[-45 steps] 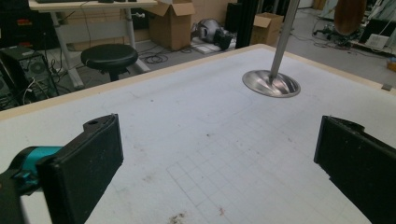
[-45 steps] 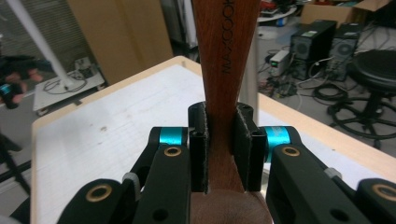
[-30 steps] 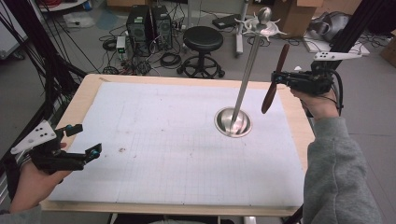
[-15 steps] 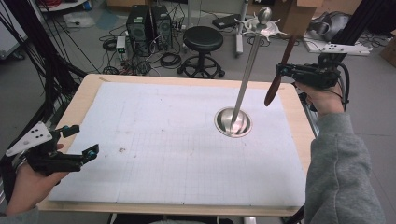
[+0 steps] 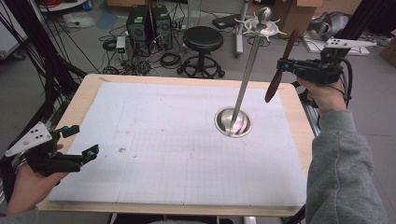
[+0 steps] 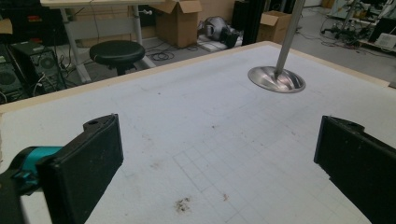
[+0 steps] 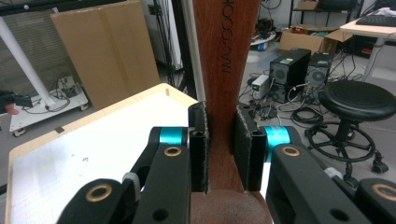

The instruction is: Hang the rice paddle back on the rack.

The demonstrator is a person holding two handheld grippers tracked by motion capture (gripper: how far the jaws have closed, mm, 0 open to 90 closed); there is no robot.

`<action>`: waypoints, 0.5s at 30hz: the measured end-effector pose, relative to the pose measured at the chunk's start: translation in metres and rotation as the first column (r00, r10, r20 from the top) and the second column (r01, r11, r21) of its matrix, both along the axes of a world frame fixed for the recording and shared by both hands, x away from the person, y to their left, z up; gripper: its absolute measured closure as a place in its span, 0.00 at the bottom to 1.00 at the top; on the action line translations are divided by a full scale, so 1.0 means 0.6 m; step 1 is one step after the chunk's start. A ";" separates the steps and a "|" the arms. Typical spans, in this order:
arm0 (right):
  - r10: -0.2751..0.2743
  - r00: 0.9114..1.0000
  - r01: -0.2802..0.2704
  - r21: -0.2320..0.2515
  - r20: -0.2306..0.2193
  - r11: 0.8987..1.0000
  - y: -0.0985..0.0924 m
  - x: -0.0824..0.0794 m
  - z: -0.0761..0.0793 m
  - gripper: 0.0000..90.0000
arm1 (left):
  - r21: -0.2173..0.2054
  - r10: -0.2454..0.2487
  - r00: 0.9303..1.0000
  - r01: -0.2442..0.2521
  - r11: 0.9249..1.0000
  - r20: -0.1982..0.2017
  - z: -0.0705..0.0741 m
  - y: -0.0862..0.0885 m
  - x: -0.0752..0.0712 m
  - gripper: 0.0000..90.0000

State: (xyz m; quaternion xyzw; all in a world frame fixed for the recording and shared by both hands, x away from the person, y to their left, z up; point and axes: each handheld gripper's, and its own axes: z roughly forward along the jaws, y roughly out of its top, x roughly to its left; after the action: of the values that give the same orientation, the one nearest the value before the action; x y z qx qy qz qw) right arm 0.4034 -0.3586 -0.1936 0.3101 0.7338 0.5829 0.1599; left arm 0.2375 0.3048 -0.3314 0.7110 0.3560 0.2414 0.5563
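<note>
**Wooden spatula held high beside the steel stand**

Right gripper is up in the air, off to the right of the steel stand, and its two black pads are clamped on the narrow handle of a dark wooden spatula. In the right gripper view the handle runs straight up between the pads, both pressing its sides, lettering visible on the wood. From the high view the spatula is tilted, its upper end level with the hooked top of the stand's pole, its lower end hanging above the right edge of the table, touching neither the pole nor the round base.

Left gripper sits low, well away from the stand at the near-left corner of the white gridded mat. Its jaws are spread wide with nothing between them; the left gripper view looks across the mat, small dark specks on it, to the stand's dish-shaped base.
</note>
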 end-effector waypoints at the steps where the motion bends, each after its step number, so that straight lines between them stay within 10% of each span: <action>1: -0.002 1.000 0.002 0.001 -0.002 1.000 0.001 0.000 0.001 0.86 | 0.000 0.000 1.000 0.000 1.000 0.000 0.000 0.000 0.000 0.02; 15: 0.002 1.000 -0.002 0.015 0.000 1.000 0.004 0.008 0.000 0.86 | 0.000 0.005 1.000 -0.005 1.000 0.003 0.001 0.005 -0.002 0.02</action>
State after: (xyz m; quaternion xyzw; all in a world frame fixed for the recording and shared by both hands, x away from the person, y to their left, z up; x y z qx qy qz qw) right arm 0.4082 -0.3560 -0.1935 0.3108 0.7297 0.5886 0.1567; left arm 0.2366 0.3077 -0.3308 0.7097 0.3570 0.2436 0.5563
